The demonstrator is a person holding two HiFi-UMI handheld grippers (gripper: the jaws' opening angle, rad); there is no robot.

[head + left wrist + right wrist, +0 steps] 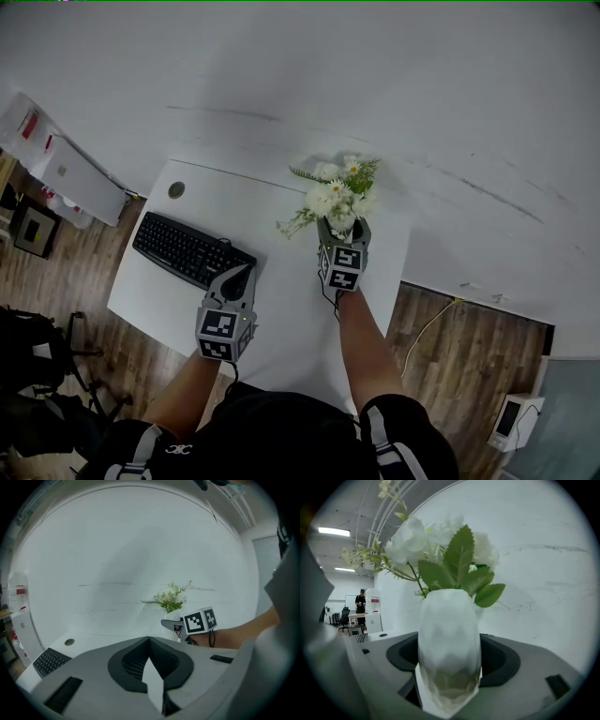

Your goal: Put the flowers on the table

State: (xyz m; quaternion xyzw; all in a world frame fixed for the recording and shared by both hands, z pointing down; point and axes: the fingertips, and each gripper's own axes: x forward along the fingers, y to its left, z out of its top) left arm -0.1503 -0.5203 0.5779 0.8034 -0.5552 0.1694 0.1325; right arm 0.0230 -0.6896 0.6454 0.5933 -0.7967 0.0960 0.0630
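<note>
White flowers with green leaves [336, 195] stand in a faceted white vase [449, 644]. My right gripper [343, 231] is shut on the vase, one jaw on each side, over the far right part of the white table [291, 314]. The blooms [440, 545] fill the top of the right gripper view. From the left gripper view, the flowers [171, 597] and right gripper [180, 625] show ahead to the right; whether the vase's base touches the table I cannot tell. My left gripper [236, 275] hovers over the table's front, its jaws together and holding nothing.
A black keyboard [187, 248] lies on the table's left half, just left of my left gripper. A round grommet [176, 189] sits near the far left corner. A white wall runs behind the table. A white cabinet [70, 173] stands to the left; wooden floor surrounds the table.
</note>
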